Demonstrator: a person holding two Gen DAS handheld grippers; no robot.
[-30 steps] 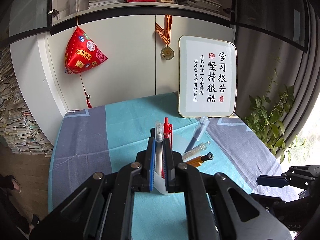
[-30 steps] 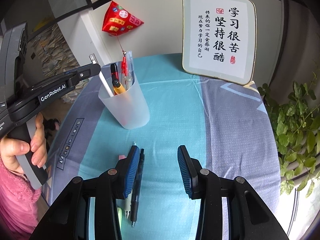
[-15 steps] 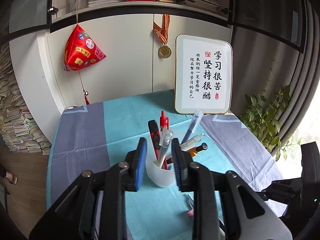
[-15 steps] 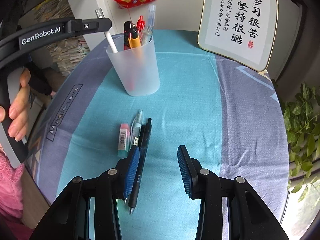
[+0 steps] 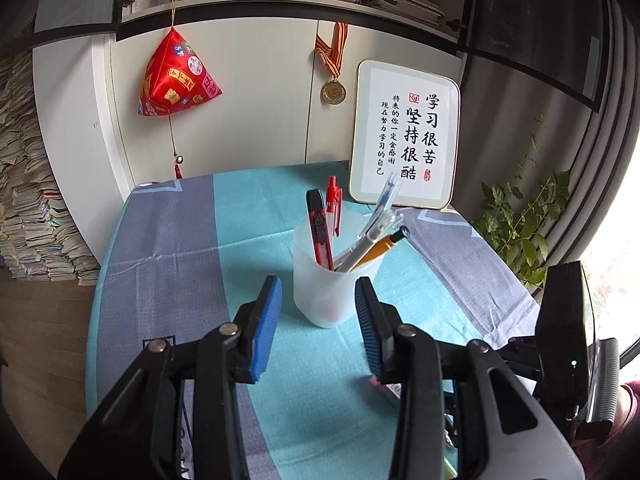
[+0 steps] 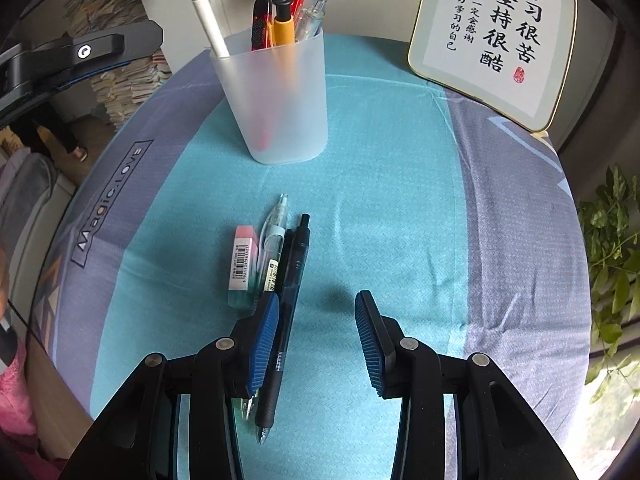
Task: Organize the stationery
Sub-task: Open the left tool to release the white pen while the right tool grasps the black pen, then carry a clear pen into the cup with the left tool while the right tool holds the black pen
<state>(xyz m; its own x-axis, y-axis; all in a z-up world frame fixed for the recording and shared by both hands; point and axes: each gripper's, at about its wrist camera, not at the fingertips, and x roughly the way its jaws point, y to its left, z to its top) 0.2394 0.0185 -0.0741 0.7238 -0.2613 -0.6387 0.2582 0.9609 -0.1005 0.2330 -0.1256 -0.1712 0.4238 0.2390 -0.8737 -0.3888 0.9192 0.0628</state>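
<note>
A frosted plastic cup (image 5: 340, 296) stands on the teal and grey tablecloth (image 5: 168, 248) and holds several pens and a red utility knife (image 5: 319, 228). My left gripper (image 5: 318, 292) hovers just in front of the cup, its jaws opening with nothing between them. A white pen (image 6: 206, 20) leans in the cup (image 6: 276, 100). A black pen (image 6: 290, 292), a clear pen (image 6: 272, 240) and a pink-and-green eraser (image 6: 242, 264) lie side by side on the cloth. My right gripper (image 6: 316, 300) is open low over them, its left finger above the black pen, touching nothing.
A framed calligraphy board (image 5: 404, 136) leans against the cabinet behind the cup. A leafy plant (image 5: 520, 220) stands off the table's right edge. A red pouch (image 5: 176, 76) hangs on the cabinet, and stacked books (image 5: 24, 200) fill the left.
The left gripper let go of the white pen, which now stands in the cup, and drew back with its jaws spreading. The right gripper sank closer to the pens lying on the cloth.
</note>
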